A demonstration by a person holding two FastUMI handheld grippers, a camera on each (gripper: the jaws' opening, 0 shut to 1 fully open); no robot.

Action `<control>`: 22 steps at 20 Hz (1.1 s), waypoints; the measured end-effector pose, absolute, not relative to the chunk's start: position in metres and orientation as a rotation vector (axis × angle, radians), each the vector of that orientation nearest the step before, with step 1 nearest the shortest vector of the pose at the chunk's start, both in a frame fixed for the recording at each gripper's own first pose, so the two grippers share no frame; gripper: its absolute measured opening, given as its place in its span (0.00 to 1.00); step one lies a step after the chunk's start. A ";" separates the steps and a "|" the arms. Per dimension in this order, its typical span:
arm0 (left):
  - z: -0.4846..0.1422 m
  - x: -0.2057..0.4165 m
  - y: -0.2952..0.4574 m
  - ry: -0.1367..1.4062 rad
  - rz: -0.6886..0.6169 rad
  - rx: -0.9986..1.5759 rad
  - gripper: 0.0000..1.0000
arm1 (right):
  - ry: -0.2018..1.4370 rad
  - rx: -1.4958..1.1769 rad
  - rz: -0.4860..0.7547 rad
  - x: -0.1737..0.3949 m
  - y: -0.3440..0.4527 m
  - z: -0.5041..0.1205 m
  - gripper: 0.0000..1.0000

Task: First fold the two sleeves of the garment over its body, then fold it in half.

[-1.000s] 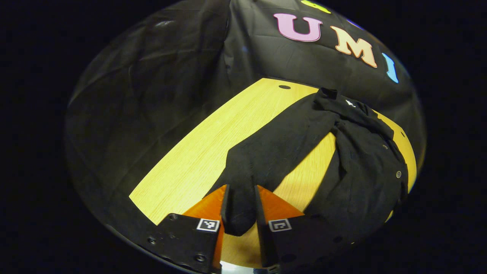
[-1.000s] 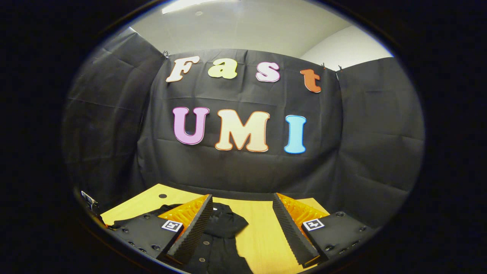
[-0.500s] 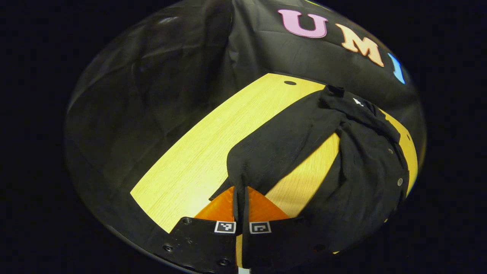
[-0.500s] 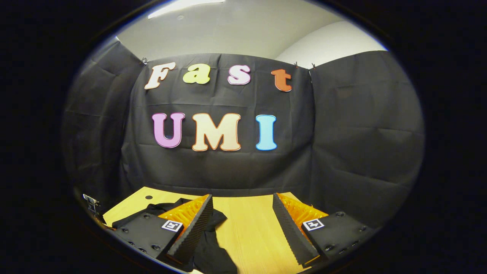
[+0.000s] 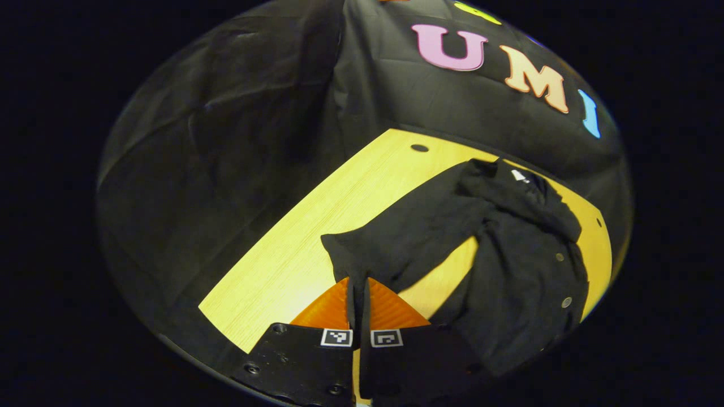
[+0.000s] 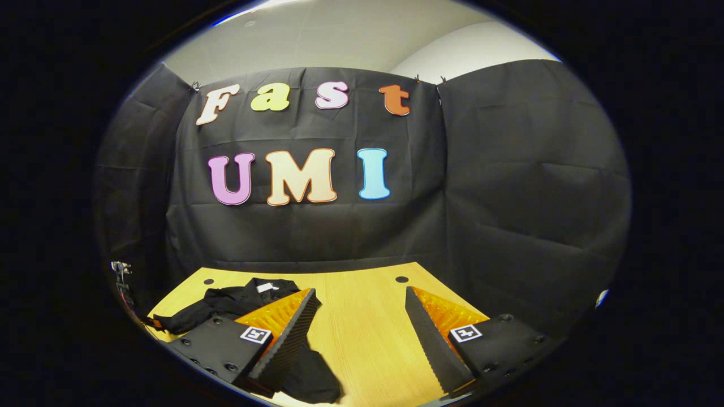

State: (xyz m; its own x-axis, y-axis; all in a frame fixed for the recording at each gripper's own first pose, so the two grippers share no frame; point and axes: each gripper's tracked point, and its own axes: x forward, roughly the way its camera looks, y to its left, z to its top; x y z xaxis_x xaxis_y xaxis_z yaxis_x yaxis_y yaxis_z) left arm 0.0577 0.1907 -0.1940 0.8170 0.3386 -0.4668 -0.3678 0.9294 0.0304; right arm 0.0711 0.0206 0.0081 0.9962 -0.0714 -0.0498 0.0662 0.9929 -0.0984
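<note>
Left hand-held gripper [image 5: 360, 294]: fingers pressed together on the cuff end of the sleeve [image 5: 407, 237]; cloth is pinched between both fingers at the bottom centre of the left gripper view
Sleeve: runs from the pinch point away and to the right, up to the shoulder of the garment [image 5: 520, 265]; part of it is raised off the worktop [image 5: 317, 226], and bare wood shows beneath and to its right
Garment: black, buttoned, lying rumpled on the right part of the worktop in the left gripper view; collar at the far end, near the booth wall
Right hand-held gripper [image 6: 357, 333]: fingers spread wide apart, nothing between them; bare worktop [image 6: 362, 316] lies in the gap
Garment relative to right hand-held gripper: garment [image 6: 237, 299] lies to the left, partly hidden behind the left finger; a dark fold shows just beside that finger's lower edge; contact cannot be determined
</note>
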 end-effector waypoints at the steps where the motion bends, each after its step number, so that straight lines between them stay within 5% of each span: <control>1: -0.179 0.067 0.178 0.454 0.351 -0.051 0.00 | 0.060 -0.091 -0.071 0.071 0.017 0.003 1.00; 9: -0.108 0.157 0.019 0.287 0.069 0.013 0.00 | 0.121 -0.039 -0.089 0.066 -0.024 -0.026 0.99; 22: -0.108 0.247 -0.169 0.246 -0.214 0.084 0.00 | 0.162 0.017 -0.171 0.079 -0.073 -0.059 0.98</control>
State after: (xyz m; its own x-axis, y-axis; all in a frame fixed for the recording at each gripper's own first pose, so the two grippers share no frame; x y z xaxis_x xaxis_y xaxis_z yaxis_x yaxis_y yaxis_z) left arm 0.2475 -0.1685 -0.1079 0.9472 -0.1998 -0.2507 0.2202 0.9738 0.0560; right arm 0.0786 -0.0734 -0.0585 0.9724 -0.1678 -0.1620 0.1705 0.9854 0.0026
